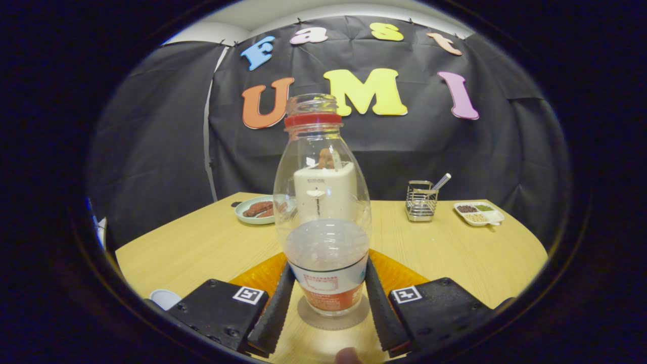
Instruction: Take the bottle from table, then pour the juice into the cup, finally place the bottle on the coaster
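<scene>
A clear plastic bottle (323, 202) with a red neck ring and no cap stands upright between my fingers. Pale liquid fills its lower part, above a white and orange label. Its base rests on a round beige coaster (349, 321) on the wooden table (202, 247). My gripper (328, 265) is shut on the bottle, with a black finger (275, 308) pressed against each side at label height. A white cup rim (164, 298) shows just left of the left finger block.
An orange textured mat (404, 275) lies under and behind the coaster. Beyond the bottle are a white container (323, 189) seen through it, a green plate of food (255, 208), a wire holder (421, 202) and a white divided tray (477, 212).
</scene>
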Demonstrator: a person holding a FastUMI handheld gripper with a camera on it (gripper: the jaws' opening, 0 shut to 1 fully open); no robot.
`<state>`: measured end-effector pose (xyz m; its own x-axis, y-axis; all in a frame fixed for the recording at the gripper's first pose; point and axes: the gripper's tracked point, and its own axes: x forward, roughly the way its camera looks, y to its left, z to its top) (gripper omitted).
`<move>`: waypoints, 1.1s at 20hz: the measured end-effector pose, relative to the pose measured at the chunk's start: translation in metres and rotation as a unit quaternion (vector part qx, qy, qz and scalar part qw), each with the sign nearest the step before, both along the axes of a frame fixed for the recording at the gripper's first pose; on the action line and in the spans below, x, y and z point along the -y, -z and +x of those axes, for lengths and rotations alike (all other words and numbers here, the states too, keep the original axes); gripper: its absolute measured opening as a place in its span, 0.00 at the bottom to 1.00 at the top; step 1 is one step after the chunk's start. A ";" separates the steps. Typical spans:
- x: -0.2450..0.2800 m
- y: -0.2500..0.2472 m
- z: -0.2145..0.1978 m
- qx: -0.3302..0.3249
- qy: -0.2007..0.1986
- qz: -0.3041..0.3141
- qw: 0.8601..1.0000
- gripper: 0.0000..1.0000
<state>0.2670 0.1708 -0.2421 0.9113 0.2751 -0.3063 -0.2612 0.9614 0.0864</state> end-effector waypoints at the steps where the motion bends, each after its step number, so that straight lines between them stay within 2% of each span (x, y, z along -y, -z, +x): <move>1: -0.001 0.004 0.001 -0.003 0.000 -0.002 1.000 0.77; 10: 0.007 0.017 0.004 0.004 0.018 -0.003 1.000 0.82; 13: 0.008 0.019 0.004 -0.003 0.020 0.004 1.000 0.90; 15: 0.010 0.016 0.002 0.001 0.024 0.009 1.000 0.90; 16: 0.012 0.012 -0.001 0.004 0.027 0.010 1.000 0.90; 19: 0.017 -0.012 -0.010 0.025 0.035 0.022 0.999 1.00; 22: 0.027 -0.047 -0.030 0.057 0.046 0.030 0.997 1.00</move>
